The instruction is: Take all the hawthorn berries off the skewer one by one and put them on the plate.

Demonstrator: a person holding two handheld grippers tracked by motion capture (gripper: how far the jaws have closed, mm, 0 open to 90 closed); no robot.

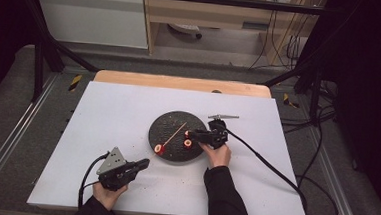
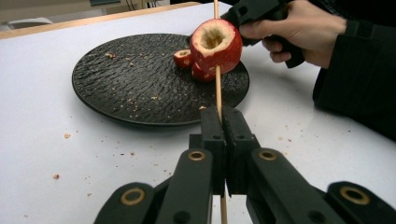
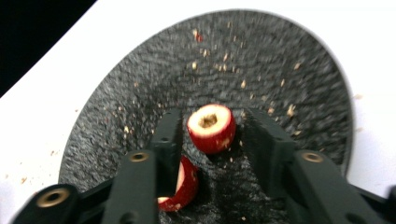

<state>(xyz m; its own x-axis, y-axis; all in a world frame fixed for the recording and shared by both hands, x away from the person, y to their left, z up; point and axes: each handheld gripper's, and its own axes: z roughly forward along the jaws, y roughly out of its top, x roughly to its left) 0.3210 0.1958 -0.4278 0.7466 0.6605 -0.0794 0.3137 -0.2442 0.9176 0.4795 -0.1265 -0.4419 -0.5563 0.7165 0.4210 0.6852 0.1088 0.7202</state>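
While the left tongs (image 2: 219,116) clamp the skewer (image 2: 217,84) with one fruit ring (image 2: 215,44) threaded, keeping it steady, the right tongs (image 3: 212,135) stand apart around a loose ring (image 3: 211,127) at the plate's (image 1: 170,124) four o'clock, ready to grasp.

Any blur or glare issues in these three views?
Right gripper view: soft all over, the black plate and cored red fruit piece smeared. Left gripper view: sharp on the skewer and fruit. High view: even light on the table, dark surroundings, no glare.
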